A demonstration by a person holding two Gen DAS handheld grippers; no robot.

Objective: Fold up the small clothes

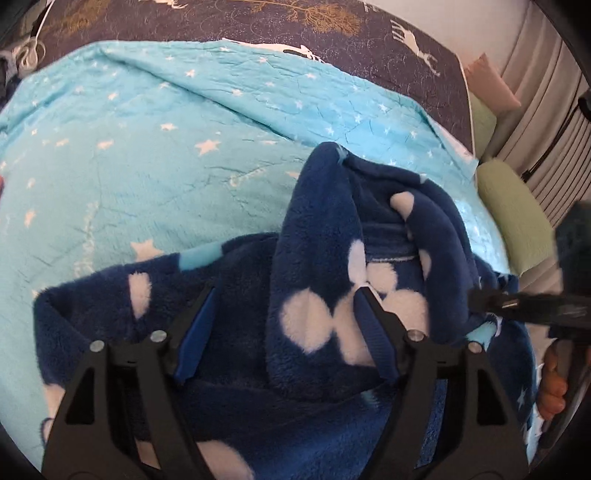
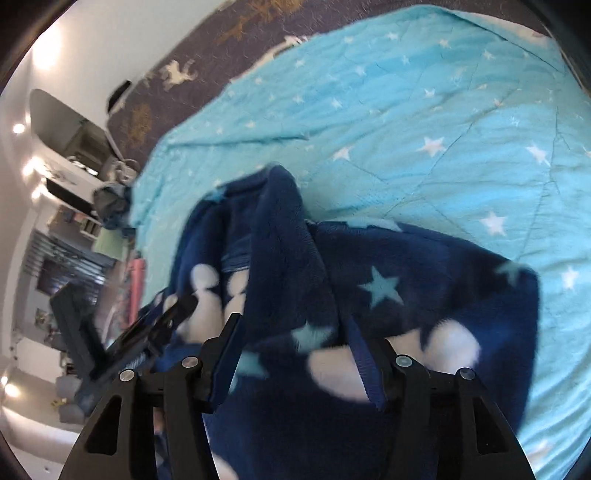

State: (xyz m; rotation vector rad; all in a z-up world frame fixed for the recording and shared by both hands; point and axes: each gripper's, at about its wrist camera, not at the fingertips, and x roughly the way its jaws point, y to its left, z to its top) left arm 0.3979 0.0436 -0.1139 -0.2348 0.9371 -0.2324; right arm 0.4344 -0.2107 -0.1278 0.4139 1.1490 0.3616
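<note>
A small navy fleece garment [image 1: 317,266] with white dots and light blue stars lies bunched on a light blue star quilt [image 1: 147,140]. My left gripper [image 1: 284,306] is open, its fingers spread over the garment with a raised fold between them. My right gripper [image 2: 295,332] is open too, its fingers straddling the same garment [image 2: 406,280]. The right gripper shows at the right edge of the left wrist view [image 1: 517,306], touching the garment's edge. The left gripper shows at the left of the right wrist view [image 2: 155,325].
The quilt lies on a dark bedspread [image 1: 258,26] with deer and tree prints. Green and pink cushions [image 1: 509,206] sit at the bed's right side. Shelves and furniture [image 2: 66,155] stand beyond the bed's edge.
</note>
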